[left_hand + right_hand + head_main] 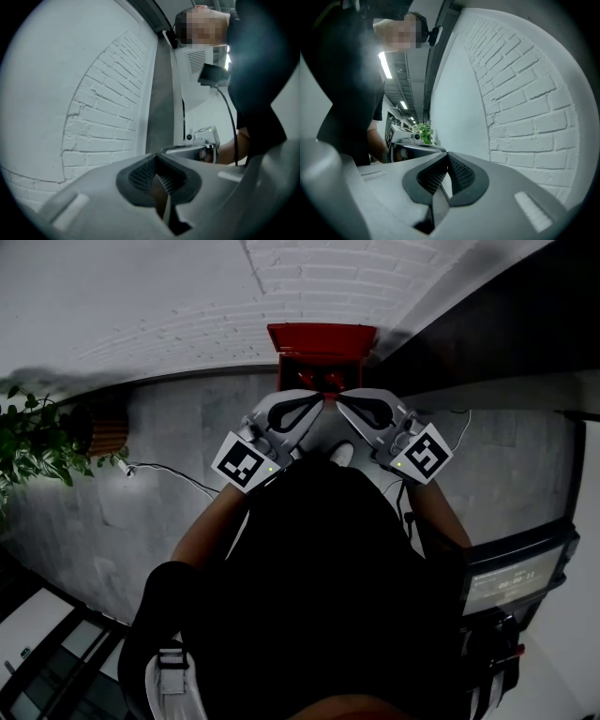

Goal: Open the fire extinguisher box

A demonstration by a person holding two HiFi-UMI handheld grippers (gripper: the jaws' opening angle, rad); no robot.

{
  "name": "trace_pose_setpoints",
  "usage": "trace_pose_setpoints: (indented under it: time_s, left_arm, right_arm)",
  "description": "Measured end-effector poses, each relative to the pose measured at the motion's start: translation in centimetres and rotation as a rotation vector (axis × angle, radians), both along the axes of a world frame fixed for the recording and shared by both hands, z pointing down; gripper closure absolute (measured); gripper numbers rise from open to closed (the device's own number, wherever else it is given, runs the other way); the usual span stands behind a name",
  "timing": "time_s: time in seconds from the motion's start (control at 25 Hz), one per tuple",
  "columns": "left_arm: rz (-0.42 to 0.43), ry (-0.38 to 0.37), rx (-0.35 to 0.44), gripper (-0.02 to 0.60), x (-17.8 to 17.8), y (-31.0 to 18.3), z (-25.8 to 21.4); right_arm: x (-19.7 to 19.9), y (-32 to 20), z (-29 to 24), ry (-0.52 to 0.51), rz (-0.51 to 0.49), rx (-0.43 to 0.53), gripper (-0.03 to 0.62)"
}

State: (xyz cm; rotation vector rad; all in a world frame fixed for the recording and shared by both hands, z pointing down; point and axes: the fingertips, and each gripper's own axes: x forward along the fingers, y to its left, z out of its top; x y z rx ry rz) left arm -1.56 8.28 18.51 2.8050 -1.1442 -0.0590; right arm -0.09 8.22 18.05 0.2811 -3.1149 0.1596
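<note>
The red fire extinguisher box [321,341] stands on the floor against the white brick wall, at the top middle of the head view. Below its red top face is a dark area with red shapes in it; whether the box stands open I cannot tell. My left gripper [321,399] and right gripper [338,402] are held close together in front of the person's chest, tips almost meeting just short of the box. Both are shut with nothing between the jaws. In the left gripper view the jaws [156,158] meet; the right gripper view shows its jaws [447,157] closed too.
A potted plant [28,437] stands at the left, with a thin cable [169,474] trailing over the grey floor. A dark wall panel [487,324] rises to the right of the box. An exercise machine's console [514,582] sits at the lower right.
</note>
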Motion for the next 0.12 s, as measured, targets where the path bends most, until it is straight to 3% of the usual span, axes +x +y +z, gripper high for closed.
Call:
trace_pose_setpoints:
  time_s: [0.12]
  left_arm:
    - [-0.002,0.000,-0.003,0.578,0.02,0.05,0.13]
  right_arm:
    - [-0.06,0.02,0.05,-0.003,-0.001,-0.002,0.585]
